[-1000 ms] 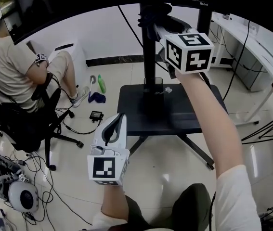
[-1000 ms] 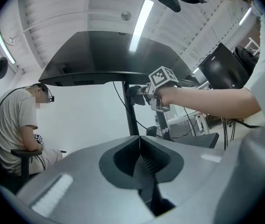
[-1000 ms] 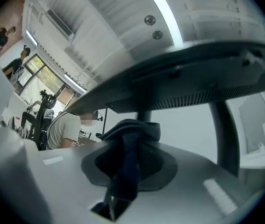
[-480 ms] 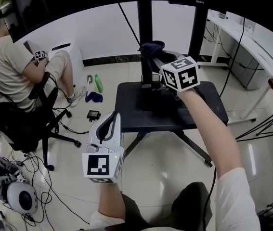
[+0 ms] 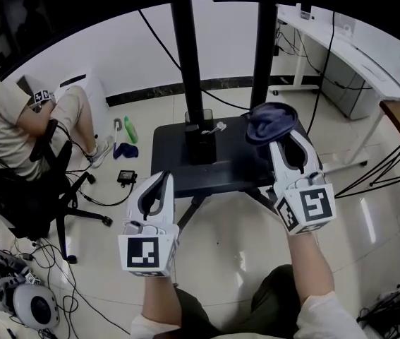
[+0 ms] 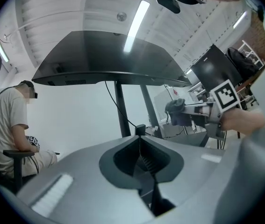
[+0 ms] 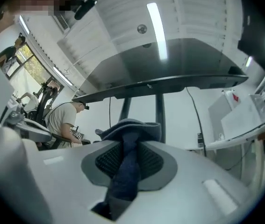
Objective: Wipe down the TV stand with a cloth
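Observation:
The TV stand's black base plate point(image 5: 175, 164) lies on the tiled floor, with two dark poles point(image 5: 188, 69) rising from it to the screen point(image 6: 104, 55). My right gripper point(image 5: 279, 135) hovers over the plate's right part, shut on a dark blue cloth point(image 5: 270, 121) that bunches above its tips. In the right gripper view the cloth point(image 7: 125, 164) runs down between the jaws. My left gripper point(image 5: 164, 178) is held near the plate's front left edge, jaws shut with nothing in them. In the left gripper view the left gripper point(image 6: 140, 136) tilts up towards the screen.
A person point(image 5: 9, 126) sits in an office chair point(image 5: 34, 196) at the left. Cables, a green bottle point(image 5: 130, 128) and a small black box point(image 5: 125, 178) lie on the floor beside the stand. White desks point(image 5: 355, 55) stand at the right. A headset point(image 5: 34, 306) lies at the lower left.
My right gripper came down from high by the poles and drew back to the right over the base plate, still holding the cloth. The left gripper barely moved.

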The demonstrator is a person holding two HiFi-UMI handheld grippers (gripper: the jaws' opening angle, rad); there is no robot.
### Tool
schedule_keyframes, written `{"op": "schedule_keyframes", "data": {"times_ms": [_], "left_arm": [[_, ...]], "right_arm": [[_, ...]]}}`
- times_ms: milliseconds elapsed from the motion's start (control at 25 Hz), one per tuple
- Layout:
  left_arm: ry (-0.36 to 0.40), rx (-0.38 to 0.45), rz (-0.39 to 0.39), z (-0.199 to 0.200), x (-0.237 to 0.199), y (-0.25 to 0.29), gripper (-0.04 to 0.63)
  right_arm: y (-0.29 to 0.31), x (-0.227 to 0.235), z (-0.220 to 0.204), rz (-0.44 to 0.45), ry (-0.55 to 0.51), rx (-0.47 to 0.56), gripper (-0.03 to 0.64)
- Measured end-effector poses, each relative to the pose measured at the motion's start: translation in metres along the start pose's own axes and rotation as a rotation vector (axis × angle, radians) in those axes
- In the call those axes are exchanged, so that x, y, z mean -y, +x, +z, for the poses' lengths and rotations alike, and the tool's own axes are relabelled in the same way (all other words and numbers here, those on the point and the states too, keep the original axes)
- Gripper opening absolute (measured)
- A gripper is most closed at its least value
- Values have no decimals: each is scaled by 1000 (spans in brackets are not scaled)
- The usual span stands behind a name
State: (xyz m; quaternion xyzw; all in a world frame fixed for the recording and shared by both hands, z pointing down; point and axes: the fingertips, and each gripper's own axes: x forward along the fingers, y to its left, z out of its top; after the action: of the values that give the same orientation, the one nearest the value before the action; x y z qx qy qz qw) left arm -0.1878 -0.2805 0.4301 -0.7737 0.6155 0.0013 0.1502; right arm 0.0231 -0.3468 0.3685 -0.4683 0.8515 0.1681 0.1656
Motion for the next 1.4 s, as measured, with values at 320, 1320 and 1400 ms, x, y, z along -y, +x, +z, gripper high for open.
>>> {"op": "schedule_keyframes", "data": {"times_ms": [320, 1320, 1400], "left_arm": [[-12, 139, -64, 2, 29, 29, 76], [-56, 83, -61, 7, 29, 29, 69], [-53, 57, -50, 9, 25, 25, 69]], "right_arm": [[59, 43, 6, -44, -32, -57, 77], [99, 71, -149, -101, 50, -574, 78], [76, 43, -94, -57, 83, -441, 77]]}}
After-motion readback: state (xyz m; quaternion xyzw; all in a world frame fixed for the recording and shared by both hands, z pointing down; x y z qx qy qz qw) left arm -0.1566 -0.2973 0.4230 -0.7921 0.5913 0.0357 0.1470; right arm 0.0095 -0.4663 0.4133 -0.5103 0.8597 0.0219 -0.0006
